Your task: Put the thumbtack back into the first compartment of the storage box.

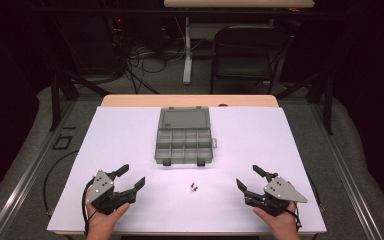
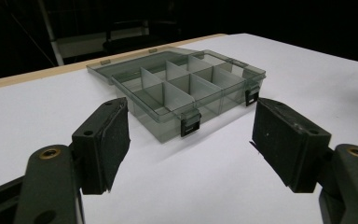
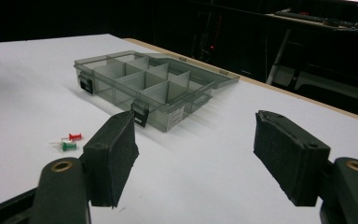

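A grey see-through compartment box (image 1: 184, 140) lies open in the middle of the white table, its lid flat behind it. The box (image 2: 186, 88) shows several empty compartments, and the same box (image 3: 144, 86) appears in the right gripper view. In front of it lie a red push pin (image 1: 192, 185) and a green push pin (image 1: 197, 189); the red pin (image 3: 74, 136) and green pin (image 3: 68, 146) lie close together. My left gripper (image 1: 131, 178) rests open at the near left. My right gripper (image 1: 249, 177) rests open at the near right. Nothing is between either pair of jaws.
The white sheet (image 1: 130, 130) covers a wooden table (image 1: 130, 100). A black chair (image 1: 245, 55) and a desk leg (image 1: 187, 50) with cables stand beyond the far edge. Bare white surface lies on both sides of the box.
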`<state>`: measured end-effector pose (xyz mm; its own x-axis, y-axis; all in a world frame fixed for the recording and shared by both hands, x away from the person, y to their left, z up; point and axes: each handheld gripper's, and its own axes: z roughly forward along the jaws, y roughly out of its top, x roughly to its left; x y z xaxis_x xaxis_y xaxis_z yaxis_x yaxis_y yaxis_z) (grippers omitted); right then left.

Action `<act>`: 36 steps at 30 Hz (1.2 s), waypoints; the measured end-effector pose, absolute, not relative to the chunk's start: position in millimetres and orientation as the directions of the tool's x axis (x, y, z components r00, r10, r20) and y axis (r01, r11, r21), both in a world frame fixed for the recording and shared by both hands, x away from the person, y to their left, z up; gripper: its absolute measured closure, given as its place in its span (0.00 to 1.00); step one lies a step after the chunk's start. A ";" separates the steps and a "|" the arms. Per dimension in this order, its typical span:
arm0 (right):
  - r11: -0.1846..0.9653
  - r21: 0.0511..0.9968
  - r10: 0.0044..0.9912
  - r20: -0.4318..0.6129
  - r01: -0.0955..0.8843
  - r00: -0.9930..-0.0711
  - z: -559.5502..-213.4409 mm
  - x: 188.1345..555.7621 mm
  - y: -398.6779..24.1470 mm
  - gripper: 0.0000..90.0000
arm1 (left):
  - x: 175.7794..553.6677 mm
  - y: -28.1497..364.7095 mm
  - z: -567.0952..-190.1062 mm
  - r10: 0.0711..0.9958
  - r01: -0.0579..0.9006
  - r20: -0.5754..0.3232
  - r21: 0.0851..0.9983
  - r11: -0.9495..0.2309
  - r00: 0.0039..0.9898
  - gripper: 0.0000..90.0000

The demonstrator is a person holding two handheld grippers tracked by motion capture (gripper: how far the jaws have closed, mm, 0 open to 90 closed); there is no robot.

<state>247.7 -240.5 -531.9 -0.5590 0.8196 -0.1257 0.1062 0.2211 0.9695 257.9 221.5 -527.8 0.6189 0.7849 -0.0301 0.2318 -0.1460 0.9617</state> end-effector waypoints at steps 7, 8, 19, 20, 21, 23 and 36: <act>0.209 0.971 0.831 -0.116 0.113 -0.544 -528.8 240.6 -244.3 0.32 | 257.4 220.0 -529.6 0.792 0.273 -0.090 0.957 -0.100 0.604 0.30; 0.209 0.971 0.831 -0.116 0.113 -0.544 -528.8 240.6 -244.3 0.32 | 257.4 220.0 -529.6 0.792 0.273 -0.090 0.957 -0.100 0.604 0.30; 0.213 0.958 0.795 -0.057 0.190 -0.604 -527.2 242.2 -241.8 0.39 | 274.3 185.9 -529.1 0.783 0.381 -0.133 0.914 -0.141 0.607 0.38; 0.221 0.954 0.792 -0.056 0.200 -0.608 -526.5 242.3 -241.4 0.40 | 276.7 181.1 -527.9 0.783 0.382 -0.130 0.913 -0.145 0.608 0.38; 0.220 0.954 0.787 -0.049 0.206 -0.615 -526.2 242.3 -241.1 0.41 | 278.7 176.2 -526.6 0.785 0.390 -0.130 0.909 -0.151 0.606 0.39; 0.205 0.952 0.784 -0.021 0.226 -0.621 -525.1 241.1 -241.0 0.42 | 284.2 166.2 -524.9 0.777 0.403 -0.137 0.901 -0.161 0.615 0.41; 0.181 0.947 0.767 0.032 0.264 -0.641 -525.0 241.8 -241.5 0.42 | 297.0 115.0 -528.8 0.757 0.489 -0.169 0.845 -0.218 0.631 0.60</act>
